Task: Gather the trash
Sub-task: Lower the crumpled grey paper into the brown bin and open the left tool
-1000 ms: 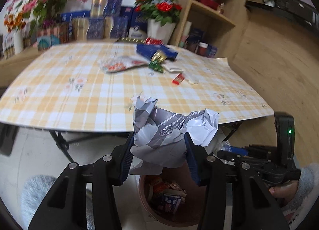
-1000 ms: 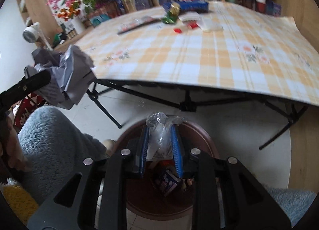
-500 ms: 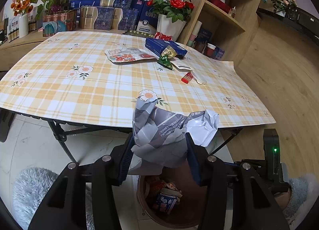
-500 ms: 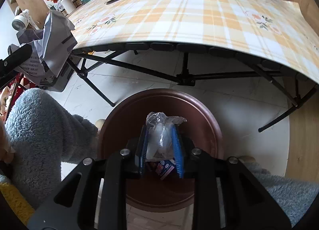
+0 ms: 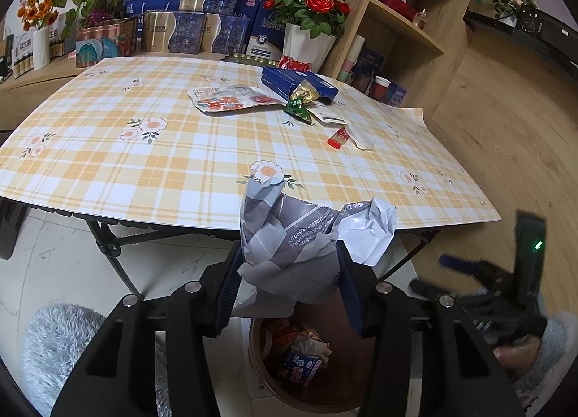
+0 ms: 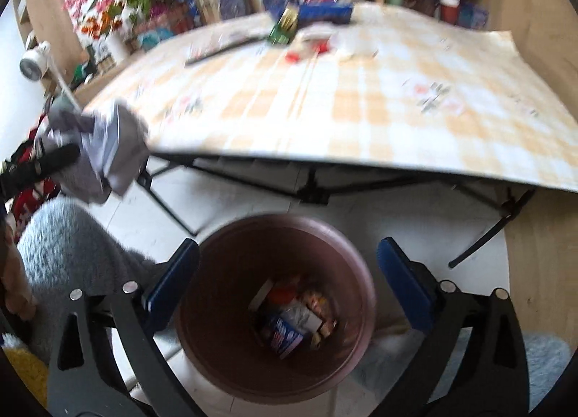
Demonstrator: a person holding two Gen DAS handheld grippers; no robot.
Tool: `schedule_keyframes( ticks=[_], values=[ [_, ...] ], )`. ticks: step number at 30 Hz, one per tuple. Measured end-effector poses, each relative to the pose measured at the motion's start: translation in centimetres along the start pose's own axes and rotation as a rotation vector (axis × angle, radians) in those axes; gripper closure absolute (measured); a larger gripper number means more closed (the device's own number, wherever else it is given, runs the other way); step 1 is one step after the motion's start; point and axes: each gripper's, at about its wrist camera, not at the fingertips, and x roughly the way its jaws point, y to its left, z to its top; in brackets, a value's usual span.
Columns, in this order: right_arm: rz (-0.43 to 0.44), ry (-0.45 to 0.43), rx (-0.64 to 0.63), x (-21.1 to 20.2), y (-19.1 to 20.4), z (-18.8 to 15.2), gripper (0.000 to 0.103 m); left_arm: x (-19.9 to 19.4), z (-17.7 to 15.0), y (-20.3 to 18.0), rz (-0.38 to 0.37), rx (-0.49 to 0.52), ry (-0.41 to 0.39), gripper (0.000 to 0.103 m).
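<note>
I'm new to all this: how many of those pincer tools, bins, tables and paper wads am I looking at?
Grippers: 2 (left gripper, shut on the paper; right gripper, jaws just opened, nothing between them)
Crumpled paper: 1
Bin: 1
Table: 1
Total: 5

Bin (image 6: 274,312) below table (image 6: 361,121) edge

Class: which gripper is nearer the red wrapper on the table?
Left. The left gripper, clamping crumpled paper, sits near the table edge facing the red wrapper; the right gripper hangs open over the bin.
</note>
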Motion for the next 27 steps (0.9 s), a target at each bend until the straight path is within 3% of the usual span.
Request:
schedule_keyframes(
  ticks=[8, 12, 16, 19, 27],
  values=[
    [-0.087, -0.17, -0.063, -4.4, -2.0, 2.3, 0.006, 1.3, -0.4, -1.9, -0.046, 0.086, 0.064, 0.053],
    [-0.121, -0.226, -0.003, -5.5, -4.0, 2.0, 0.006, 2.6, -1.0, -3.7, -0.07, 0.179, 0.11, 0.053],
    [-0.161, -0.209, 0.097, -4.1, -5.6, 1.3, 0.006, 4.9, -2.4, -5.5, -0.088, 0.256, 0.188, 0.052],
    [-0.193, -0.201, 0.084, -3.3, -5.5, 1.1, 0.006, 5.9, -3.3, -6.6, -0.098, 0.31, 0.233, 0.052],
    [-0.185, -0.201, 0.065, -2.8, -4.8, 0.9, 0.006, 6.2, -3.9, -7.3, -0.098, 0.338, 0.234, 0.049]
  ],
)
